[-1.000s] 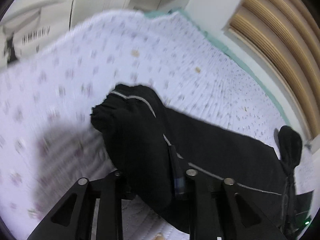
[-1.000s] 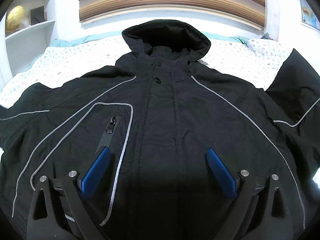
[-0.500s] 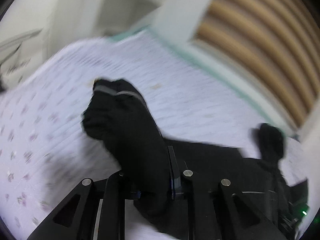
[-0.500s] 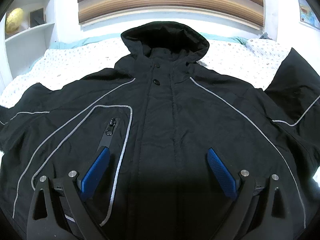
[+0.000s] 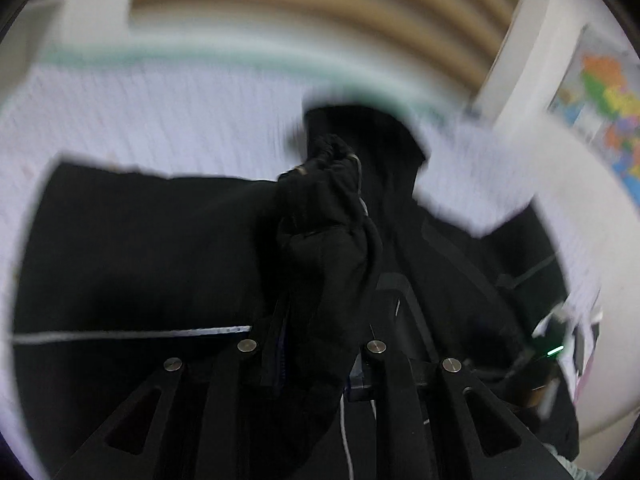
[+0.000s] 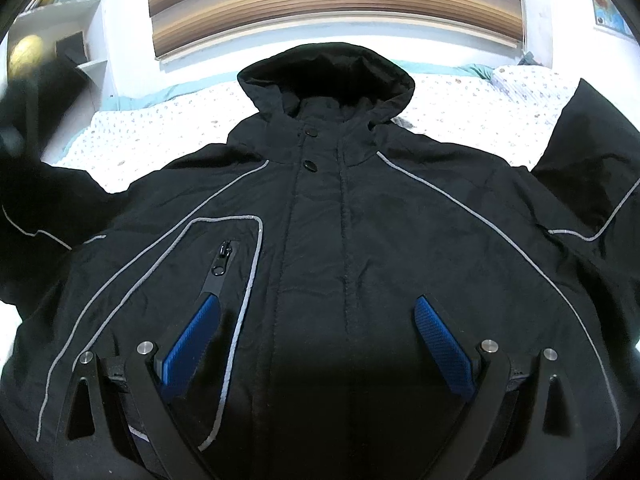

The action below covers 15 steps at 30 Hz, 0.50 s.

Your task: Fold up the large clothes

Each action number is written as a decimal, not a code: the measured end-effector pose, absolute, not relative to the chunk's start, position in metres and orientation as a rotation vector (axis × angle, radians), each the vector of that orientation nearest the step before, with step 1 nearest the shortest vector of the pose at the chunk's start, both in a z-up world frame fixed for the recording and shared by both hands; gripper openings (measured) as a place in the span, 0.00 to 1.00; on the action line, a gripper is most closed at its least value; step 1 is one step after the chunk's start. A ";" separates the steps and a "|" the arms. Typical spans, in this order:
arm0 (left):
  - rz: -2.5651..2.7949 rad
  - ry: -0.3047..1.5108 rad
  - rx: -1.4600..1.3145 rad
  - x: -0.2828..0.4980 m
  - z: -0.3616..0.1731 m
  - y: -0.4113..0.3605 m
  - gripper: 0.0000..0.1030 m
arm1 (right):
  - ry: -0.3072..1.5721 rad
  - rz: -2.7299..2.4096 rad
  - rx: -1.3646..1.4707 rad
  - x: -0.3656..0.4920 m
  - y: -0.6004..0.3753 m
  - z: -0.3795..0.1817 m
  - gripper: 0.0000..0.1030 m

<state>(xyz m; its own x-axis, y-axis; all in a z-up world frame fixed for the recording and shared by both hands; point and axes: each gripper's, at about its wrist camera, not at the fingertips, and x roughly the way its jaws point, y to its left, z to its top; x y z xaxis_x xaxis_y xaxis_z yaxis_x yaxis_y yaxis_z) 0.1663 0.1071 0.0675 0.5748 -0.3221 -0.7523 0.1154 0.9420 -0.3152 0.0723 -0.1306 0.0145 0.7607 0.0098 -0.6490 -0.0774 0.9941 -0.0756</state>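
A black hooded jacket (image 6: 360,240) lies face up on a patterned bedspread (image 6: 160,128), hood toward the striped headboard (image 6: 332,4), its long axis running away from the 2 grippers. The left gripper (image 5: 316,344), clenched on the bunched cuff of 1 sleeve (image 5: 324,240), holds that sleeve above the jacket's body, which spreads ahead and below it. The right gripper (image 6: 316,340) hovers over the lower front with jaws wide and nothing between its blue pads (image 6: 192,340). The left hand looks nearer the fold: the sleeve likely goes across the chest, crosswise to the zip line.
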 end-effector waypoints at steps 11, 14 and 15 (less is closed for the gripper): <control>-0.382 1.024 -0.386 0.143 0.043 0.119 0.46 | 0.715 0.109 0.003 0.071 -0.145 0.019 0.96; -0.393 0.955 -0.385 0.106 0.080 0.121 0.50 | 0.701 0.159 0.023 0.064 -0.145 0.026 0.96; -0.384 0.939 -0.389 0.101 0.090 0.123 0.50 | 0.701 0.176 0.011 0.061 -0.140 0.030 0.96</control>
<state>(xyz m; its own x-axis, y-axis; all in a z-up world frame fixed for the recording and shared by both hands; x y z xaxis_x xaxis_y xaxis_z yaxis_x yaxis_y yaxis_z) 0.1010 0.1232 0.0896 0.5344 -0.4780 -0.6971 0.1477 0.8649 -0.4798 0.0613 -0.1404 0.0299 0.7498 0.1652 -0.6407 -0.1577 0.9850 0.0694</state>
